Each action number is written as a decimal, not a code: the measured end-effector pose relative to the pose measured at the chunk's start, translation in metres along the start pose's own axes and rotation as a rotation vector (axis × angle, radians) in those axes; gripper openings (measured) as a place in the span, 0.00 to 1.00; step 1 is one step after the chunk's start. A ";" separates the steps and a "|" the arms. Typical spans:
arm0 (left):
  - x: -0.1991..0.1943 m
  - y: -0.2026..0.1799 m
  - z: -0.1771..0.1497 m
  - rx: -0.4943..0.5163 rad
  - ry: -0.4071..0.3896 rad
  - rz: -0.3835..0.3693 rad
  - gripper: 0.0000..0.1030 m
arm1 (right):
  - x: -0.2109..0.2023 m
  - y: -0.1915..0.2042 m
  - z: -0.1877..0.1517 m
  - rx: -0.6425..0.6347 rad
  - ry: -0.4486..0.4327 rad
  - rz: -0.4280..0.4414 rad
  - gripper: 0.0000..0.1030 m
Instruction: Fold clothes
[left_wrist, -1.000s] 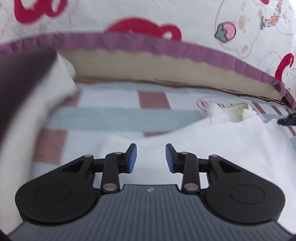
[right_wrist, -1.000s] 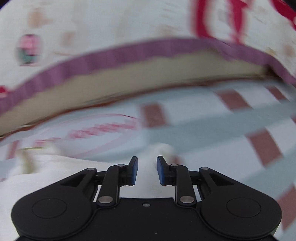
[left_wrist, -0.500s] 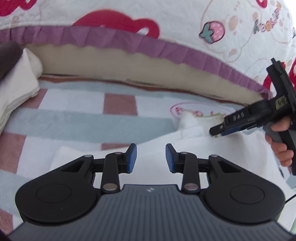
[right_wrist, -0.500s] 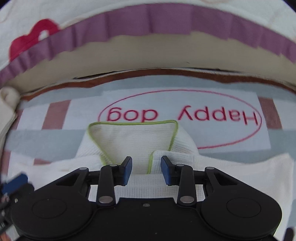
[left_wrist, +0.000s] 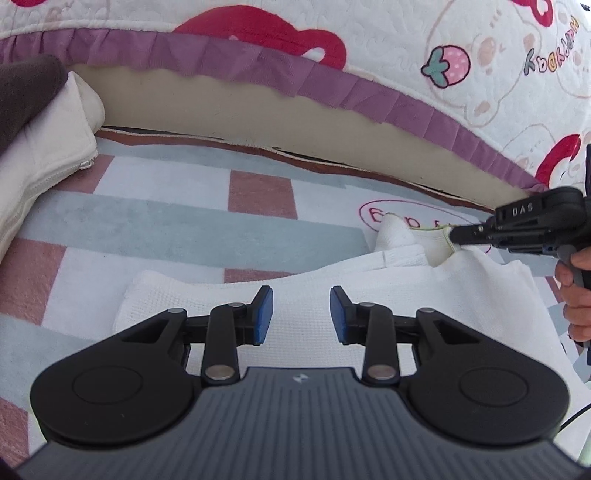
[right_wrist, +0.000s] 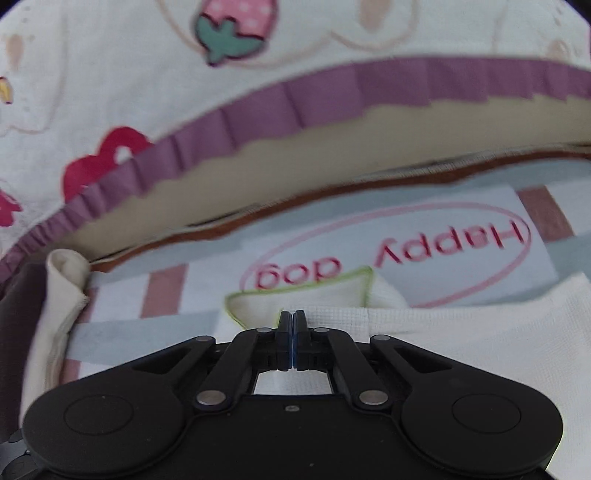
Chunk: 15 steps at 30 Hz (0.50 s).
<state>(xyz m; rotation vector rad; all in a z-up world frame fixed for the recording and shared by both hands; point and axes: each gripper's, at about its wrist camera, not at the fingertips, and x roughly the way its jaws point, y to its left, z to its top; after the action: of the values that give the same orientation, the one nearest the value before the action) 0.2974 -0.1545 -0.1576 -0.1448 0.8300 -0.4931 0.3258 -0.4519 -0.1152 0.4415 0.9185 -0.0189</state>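
On checked mat (left_wrist: 155, 218) under quilt (left_wrist: 406, 48) with purple frill: red oval print "Happy dog" (right_wrist: 391, 258), upside down. White garment (left_wrist: 424, 295) spread on mat, beneath left gripper (left_wrist: 301, 314), jaws apart, empty. Right gripper (right_wrist: 292, 325), marked "DAS", closed on green-trimmed collar (right_wrist: 295, 295). Cream cushion (left_wrist: 48, 147) lies at left.

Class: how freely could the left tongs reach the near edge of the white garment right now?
Probably freely: the left tongs stand open right over the white garment, with nothing between them and the cloth. The right tongs pinch its collar, off to the side.
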 end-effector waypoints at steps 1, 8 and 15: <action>0.000 0.000 0.000 0.000 0.000 -0.002 0.32 | 0.004 0.003 0.001 -0.010 0.013 0.006 0.01; 0.006 -0.006 -0.003 0.012 0.019 -0.009 0.32 | 0.021 0.030 0.004 -0.105 0.050 0.069 0.02; 0.005 -0.012 -0.006 0.055 0.025 -0.008 0.32 | 0.021 0.040 0.007 -0.183 0.108 -0.036 0.07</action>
<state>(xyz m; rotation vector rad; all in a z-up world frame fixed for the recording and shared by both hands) 0.2917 -0.1668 -0.1619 -0.0918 0.8398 -0.5256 0.3520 -0.4145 -0.1128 0.2575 1.0243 0.0561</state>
